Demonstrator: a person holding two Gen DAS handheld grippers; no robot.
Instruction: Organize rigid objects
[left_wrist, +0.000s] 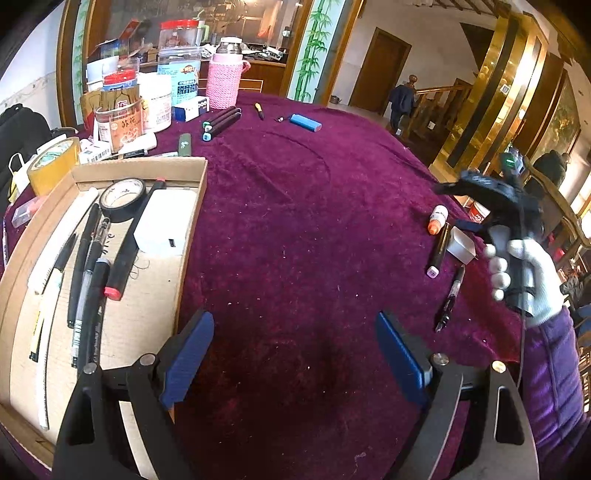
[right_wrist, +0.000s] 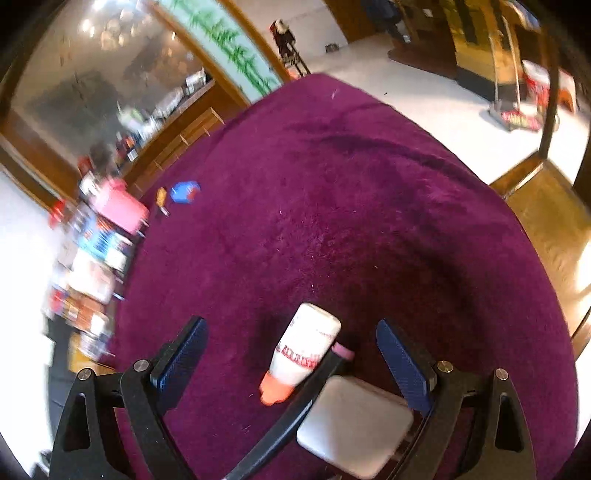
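My left gripper (left_wrist: 295, 354) is open and empty above the purple tablecloth, just right of a cardboard tray (left_wrist: 140, 325) that holds pens, a red-tipped marker (left_wrist: 125, 254), a black tape roll (left_wrist: 122, 197) and a white charger (left_wrist: 166, 225). My right gripper (right_wrist: 291, 363) is open over a white glue bottle with an orange cap (right_wrist: 303, 350), a black marker with a pink tip (right_wrist: 295, 406) and a white box (right_wrist: 354, 424). These also show in the left wrist view: the bottle (left_wrist: 437, 218), the marker (left_wrist: 439, 251), the box (left_wrist: 461, 245) and a black pen (left_wrist: 450, 299).
At the far side lie two black markers (left_wrist: 221, 122), a blue lighter (left_wrist: 304, 122) and a small yellow-handled tool (left_wrist: 259, 110). Jars, a pink-sleeved bottle (left_wrist: 225, 79) and boxes crowd the far left. A yellow tape roll (left_wrist: 51, 166) sits left of the tray. The table edge runs close on the right.
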